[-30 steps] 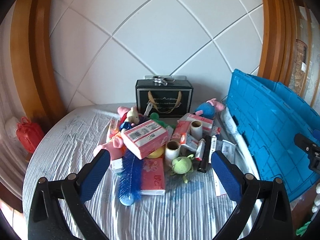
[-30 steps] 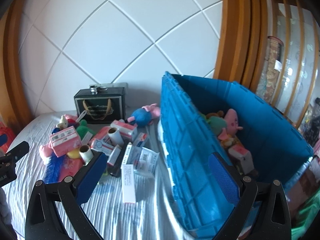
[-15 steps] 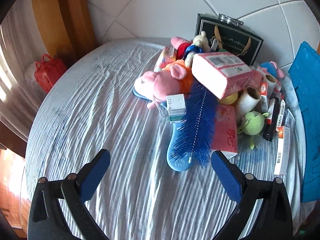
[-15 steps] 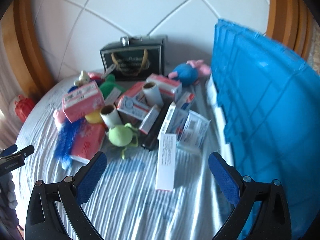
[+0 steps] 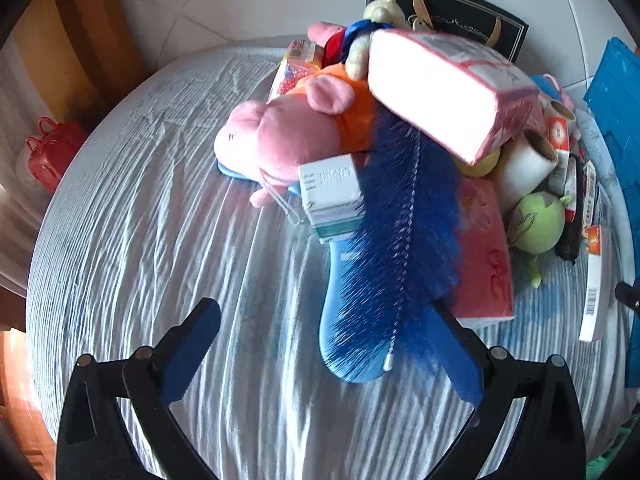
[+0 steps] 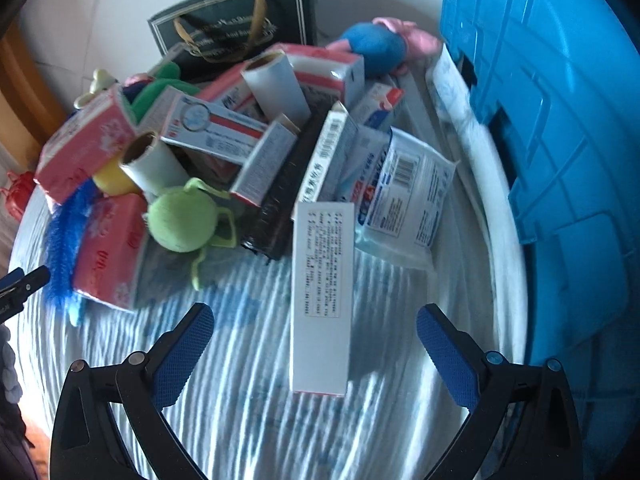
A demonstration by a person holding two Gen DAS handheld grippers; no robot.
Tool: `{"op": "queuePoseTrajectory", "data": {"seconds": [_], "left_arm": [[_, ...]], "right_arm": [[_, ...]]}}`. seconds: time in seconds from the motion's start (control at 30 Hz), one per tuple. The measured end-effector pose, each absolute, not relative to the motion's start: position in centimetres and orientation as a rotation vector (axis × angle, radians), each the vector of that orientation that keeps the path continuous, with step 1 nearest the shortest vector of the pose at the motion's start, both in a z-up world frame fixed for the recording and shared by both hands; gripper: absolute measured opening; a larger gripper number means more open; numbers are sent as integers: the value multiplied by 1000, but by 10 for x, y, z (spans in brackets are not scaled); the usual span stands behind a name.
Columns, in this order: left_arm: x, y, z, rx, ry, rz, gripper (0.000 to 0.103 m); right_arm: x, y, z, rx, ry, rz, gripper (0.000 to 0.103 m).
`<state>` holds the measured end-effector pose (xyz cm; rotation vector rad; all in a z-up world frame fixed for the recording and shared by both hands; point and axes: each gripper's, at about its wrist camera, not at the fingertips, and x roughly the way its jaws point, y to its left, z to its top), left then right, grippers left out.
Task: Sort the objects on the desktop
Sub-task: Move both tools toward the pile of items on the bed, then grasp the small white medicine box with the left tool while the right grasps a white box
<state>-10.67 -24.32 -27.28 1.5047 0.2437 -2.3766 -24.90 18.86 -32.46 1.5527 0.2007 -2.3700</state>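
A heap of objects lies on the round table's striped cloth (image 5: 160, 272). In the left wrist view my left gripper (image 5: 324, 340) is open just short of a blue bristle brush (image 5: 396, 248) lying on a light-blue handle. Behind it are a pink pig plush (image 5: 288, 136), a small white box (image 5: 332, 196) and a pink tissue pack (image 5: 444, 92). In the right wrist view my right gripper (image 6: 316, 340) is open, with the near end of a long white box (image 6: 322, 296) between its fingers. A green plush ball (image 6: 184, 220) and a plastic pouch (image 6: 404, 196) lie beyond.
A big blue crate (image 6: 560, 140) stands at the table's right edge. A black gift bag (image 6: 236, 28) leans against the white wall at the back. Paper rolls (image 6: 276, 84), medicine boxes and a blue plush (image 6: 376, 50) fill the pile. A red bag (image 5: 52, 152) sits off the table's left.
Both grippers have dropped lower and closer to the pile. The left has come up to the blue brush; the right has swung away from the crate onto the long white box.
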Motion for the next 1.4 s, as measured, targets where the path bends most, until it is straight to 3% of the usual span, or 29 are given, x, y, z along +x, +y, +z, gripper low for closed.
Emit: {"op": "queuePoseTrajectory", "data": {"seconds": [0.17, 0.43, 0.57, 0.63, 0.73, 0.83, 0.9, 1.0, 1.17, 1.2, 1.23, 1.3, 1.4], "left_arm": [[-92, -253, -288, 1551, 238, -2341, 102], [-113, -282, -217, 1225, 307, -2415, 102], [-149, -290, -231, 1259, 343, -2388, 101], [-163, -281, -249, 1331, 303, -2403, 92], [-176, -263, -276, 1401, 243, -2390, 90], [-186, -267, -295, 1440, 317, -2338, 77], [-188, -275, -300, 1439, 393, -2329, 57], [-188, -277, -298, 1444, 419, -2344, 43], [-162, -275, -285, 1422, 392, -2366, 38], [-154, -275, -283, 1413, 384, -2368, 38], [-145, -274, -281, 1405, 377, -2367, 36], [-126, -275, -274, 1391, 383, -2368, 36], [-102, -275, -256, 1333, 385, -2380, 36]], "right_arm": [[-257, 191, -344, 1625, 217, -2338, 103], [-264, 186, -351, 1639, 241, -2317, 103], [-268, 190, -352, 1643, 216, -2337, 103], [-270, 195, -352, 1649, 191, -2353, 103], [-274, 202, -352, 1656, 183, -2373, 103], [-278, 206, -355, 1663, 183, -2387, 103], [-281, 207, -358, 1670, 193, -2386, 103], [-286, 205, -364, 1684, 182, -2369, 103], [-295, 199, -376, 1725, 182, -2343, 102], [-295, 197, -378, 1732, 186, -2334, 90], [-294, 196, -380, 1737, 189, -2328, 64], [-289, 195, -380, 1744, 182, -2317, 40], [-277, 193, -368, 1691, 189, -2320, 40]]}}
